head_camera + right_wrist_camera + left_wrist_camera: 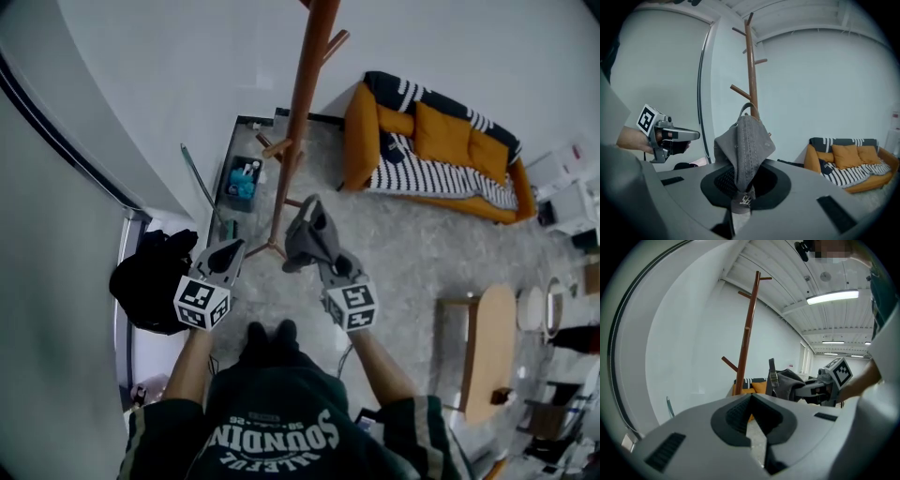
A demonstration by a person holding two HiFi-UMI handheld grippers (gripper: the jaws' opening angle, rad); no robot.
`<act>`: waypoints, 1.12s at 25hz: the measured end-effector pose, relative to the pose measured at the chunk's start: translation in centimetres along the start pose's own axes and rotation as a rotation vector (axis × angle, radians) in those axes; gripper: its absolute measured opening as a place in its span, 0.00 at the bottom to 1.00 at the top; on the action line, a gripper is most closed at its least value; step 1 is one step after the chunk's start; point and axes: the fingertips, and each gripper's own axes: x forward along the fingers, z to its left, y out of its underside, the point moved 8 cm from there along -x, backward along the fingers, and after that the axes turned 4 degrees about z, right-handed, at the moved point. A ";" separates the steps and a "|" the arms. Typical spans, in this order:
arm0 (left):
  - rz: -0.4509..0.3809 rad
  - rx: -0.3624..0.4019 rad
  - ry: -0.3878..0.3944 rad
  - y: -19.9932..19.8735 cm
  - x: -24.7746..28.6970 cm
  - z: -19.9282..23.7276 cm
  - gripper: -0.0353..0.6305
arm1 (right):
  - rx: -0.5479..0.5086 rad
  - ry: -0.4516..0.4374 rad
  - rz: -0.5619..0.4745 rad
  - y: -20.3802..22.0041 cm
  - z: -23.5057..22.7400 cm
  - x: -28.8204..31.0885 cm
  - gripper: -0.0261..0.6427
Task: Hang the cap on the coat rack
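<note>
Cap (747, 140) pinched in right hand-held gripper (743, 187), left hand-held gripper (751, 399) pressed together — empty, sweatshirt (272, 433) lettering "SOUNDIN"

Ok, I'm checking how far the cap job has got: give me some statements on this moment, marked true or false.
1. The right gripper's jaws grip a grey cap. True.
2. The cap hangs on the rack. False: it is in the jaws, clear of the pegs.
3. The left gripper holds nothing. True.
4. The sofa is blue. False: it is orange, with a striped throw.
</note>
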 end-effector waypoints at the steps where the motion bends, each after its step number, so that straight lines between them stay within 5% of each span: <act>1: 0.007 -0.005 -0.002 0.3 0.1 0.0 0.05 | 0.003 0.000 0.008 0.3 -0.1 0.1 0.07; 28: 0.150 -0.115 -0.044 7.4 -0.1 -0.5 0.05 | 0.048 0.004 0.245 9.0 -5.0 8.0 0.07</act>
